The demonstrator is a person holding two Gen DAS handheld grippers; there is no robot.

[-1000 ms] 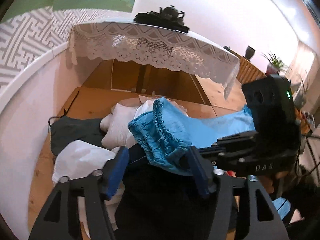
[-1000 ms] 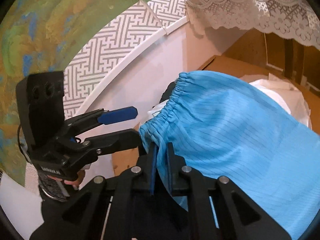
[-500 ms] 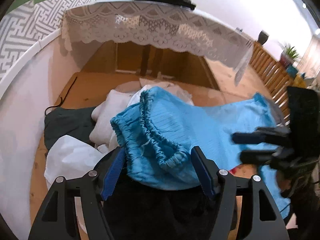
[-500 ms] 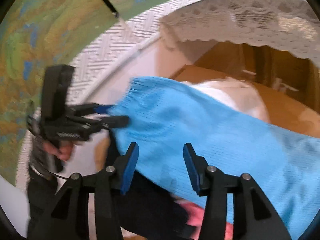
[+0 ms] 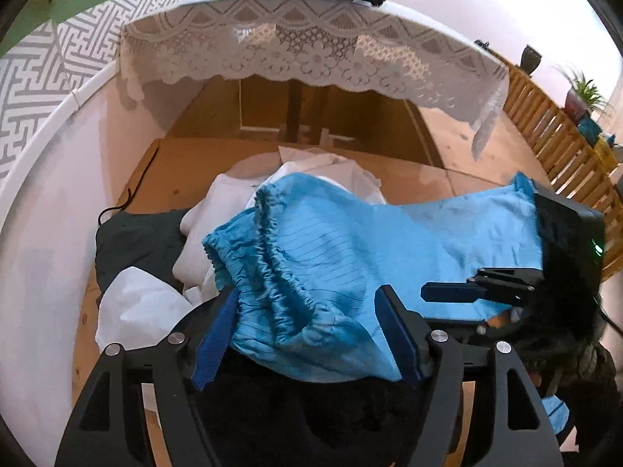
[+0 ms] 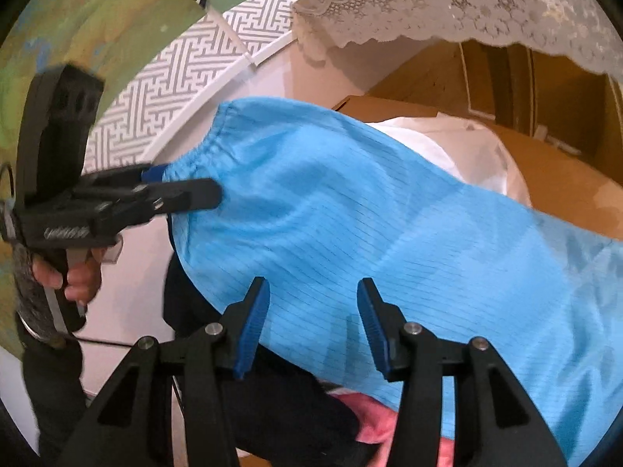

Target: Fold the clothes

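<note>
Both tongs stand wide open, holding nothing. My left tongs (image 5: 307, 334) straddle the gathered waistband of the blue trousers (image 5: 350, 241), which stretch rightward across the clothes pile toward my right tongs (image 6: 313, 323). Only the right view shows pink cloth (image 6: 370, 416) underneath.

We're seeing soft, even indoor light, brightest on the white wall (image 5: 447, 4) top right. Fisheye bending curves every edge, with black corners around both views. The left gripper (image 6: 187, 194) smears with motion blur in the right view, and the blue garment (image 6: 389, 233) looks slightly soft.
</note>
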